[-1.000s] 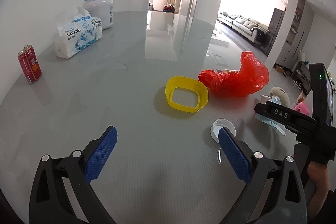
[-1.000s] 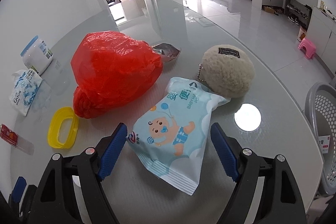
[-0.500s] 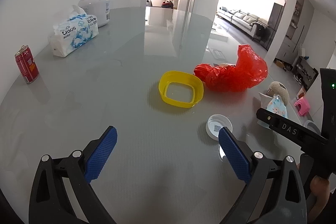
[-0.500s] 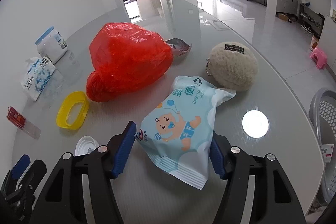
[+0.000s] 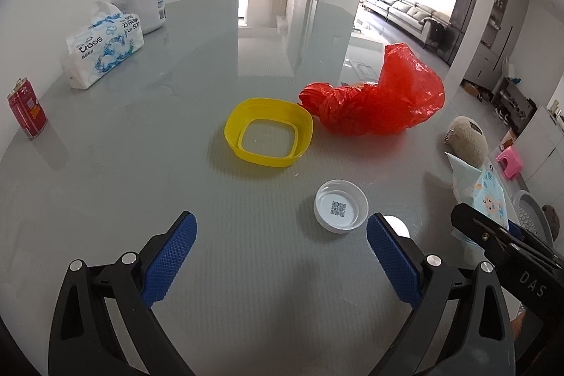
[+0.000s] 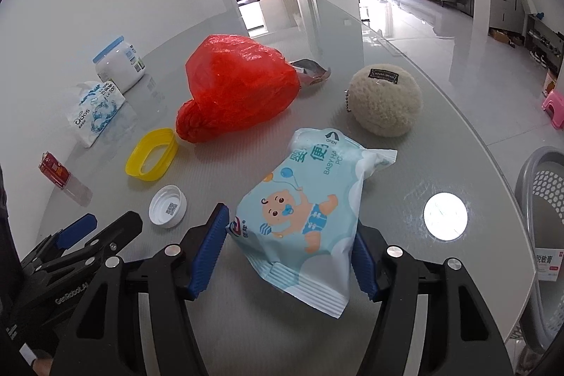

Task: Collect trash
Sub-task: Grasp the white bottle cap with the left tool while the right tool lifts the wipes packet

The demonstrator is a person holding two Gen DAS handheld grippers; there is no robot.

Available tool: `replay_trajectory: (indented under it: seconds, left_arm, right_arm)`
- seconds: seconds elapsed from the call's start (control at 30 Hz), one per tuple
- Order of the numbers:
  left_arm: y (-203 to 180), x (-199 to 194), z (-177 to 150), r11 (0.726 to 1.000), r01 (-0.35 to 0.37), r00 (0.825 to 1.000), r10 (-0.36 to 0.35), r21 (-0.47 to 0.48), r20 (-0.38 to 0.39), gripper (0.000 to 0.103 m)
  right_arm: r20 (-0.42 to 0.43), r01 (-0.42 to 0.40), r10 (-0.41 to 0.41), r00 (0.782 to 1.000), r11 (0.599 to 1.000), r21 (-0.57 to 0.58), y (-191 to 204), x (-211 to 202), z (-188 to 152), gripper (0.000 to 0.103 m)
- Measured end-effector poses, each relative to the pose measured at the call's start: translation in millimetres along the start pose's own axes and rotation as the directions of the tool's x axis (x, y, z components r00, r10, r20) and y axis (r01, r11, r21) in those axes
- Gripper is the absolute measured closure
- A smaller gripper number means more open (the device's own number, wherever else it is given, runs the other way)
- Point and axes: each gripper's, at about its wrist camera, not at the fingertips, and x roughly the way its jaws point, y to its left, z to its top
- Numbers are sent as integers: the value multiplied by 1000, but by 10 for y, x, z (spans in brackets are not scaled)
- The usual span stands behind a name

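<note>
My right gripper point(image 6: 287, 252) is shut on a light blue baby wipes pack point(image 6: 303, 214), both blue pads pressing its sides, its near end lifted off the glass table point(image 6: 440, 164). The pack also shows at the right edge of the left wrist view point(image 5: 483, 192). My left gripper point(image 5: 278, 256) is open and empty above the table, just short of a white cap point(image 5: 341, 209). A yellow plastic ring point(image 5: 269, 136) and a crumpled red plastic bag point(image 5: 373, 104) lie beyond. A grey basket point(image 6: 544, 199) stands beside the table at right.
A fluffy cream pouch point(image 6: 386, 99) and a foil wrapper point(image 6: 310, 71) lie near the red bag. A tissue pack point(image 5: 104, 50), a white jar point(image 5: 141, 0) and a red can point(image 5: 26, 108) stand at the table's far left by the wall.
My right gripper has closed on the wipes pack and tilted it up. My left gripper has moved forward, toward the white cap and yellow ring.
</note>
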Motion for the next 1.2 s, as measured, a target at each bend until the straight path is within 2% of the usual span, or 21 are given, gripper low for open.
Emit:
replay_trajectory:
  seconds: [0.2, 0.43, 0.7, 0.9, 1.2]
  left_arm:
    - [-163, 157, 45, 1000, -13, 999, 13, 6, -39, 8]
    - [-312, 269, 69, 999, -45, 997, 46, 23, -60, 10]
    - [-471, 298, 53, 996, -52, 996, 57, 75, -69, 36]
    - [-493, 236, 23, 996, -31, 998, 35, 85, -53, 63]
    - [-574, 38, -159, 995, 20, 998, -15, 94, -63, 64]
  right_arm:
    - [27, -23, 23, 999, 1000, 4, -125, -166, -3, 41]
    - [25, -51, 50, 998, 998, 32, -212, -158, -12, 41]
    - [28, -61, 60, 998, 997, 50, -275, -183, -22, 41]
    - [30, -63, 61, 998, 997, 54, -273, -222, -24, 41]
    - [54, -44, 41, 998, 998, 54, -297, -412, -76, 41]
